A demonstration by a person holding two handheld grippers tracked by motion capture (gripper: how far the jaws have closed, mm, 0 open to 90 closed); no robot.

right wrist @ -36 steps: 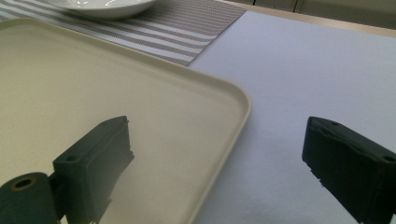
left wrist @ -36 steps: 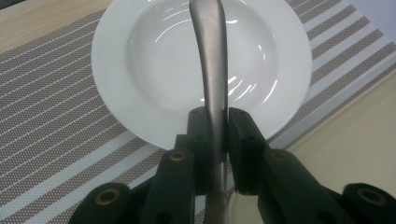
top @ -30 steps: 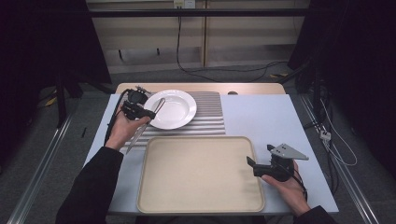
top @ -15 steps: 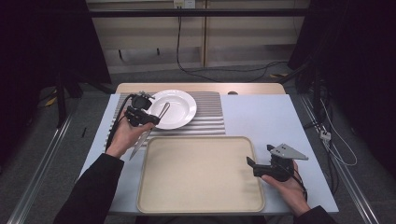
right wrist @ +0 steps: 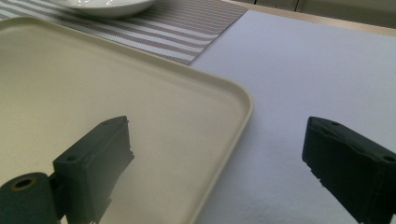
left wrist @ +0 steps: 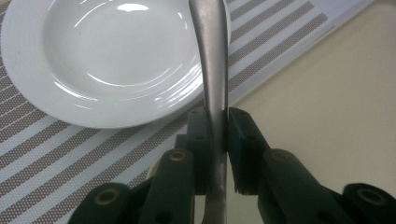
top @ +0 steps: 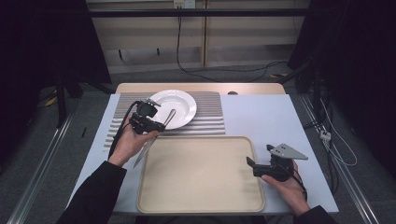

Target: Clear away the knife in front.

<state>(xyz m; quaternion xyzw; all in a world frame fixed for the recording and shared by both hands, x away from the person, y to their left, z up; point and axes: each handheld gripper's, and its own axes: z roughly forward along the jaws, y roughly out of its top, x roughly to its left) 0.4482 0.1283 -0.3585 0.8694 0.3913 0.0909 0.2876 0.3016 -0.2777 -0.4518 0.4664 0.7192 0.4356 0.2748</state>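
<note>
- Left gripper [top: 159,126] pinched a metal knife [left wrist: 212,60] between its jaws, held above the table near the beige tray's [top: 201,205] far-left corner.
- Knife handle reached over the rim of the white plate [top: 180,100], which sat on the striped placemat [top: 210,119].
- Right gripper [right wrist: 219,172] had its jaws spread wide, straddling the tray's right edge and gripping nothing.

tray [top: 201,186] bare, plate [top: 180,100] blocks placemat [top: 210,119]
</note>
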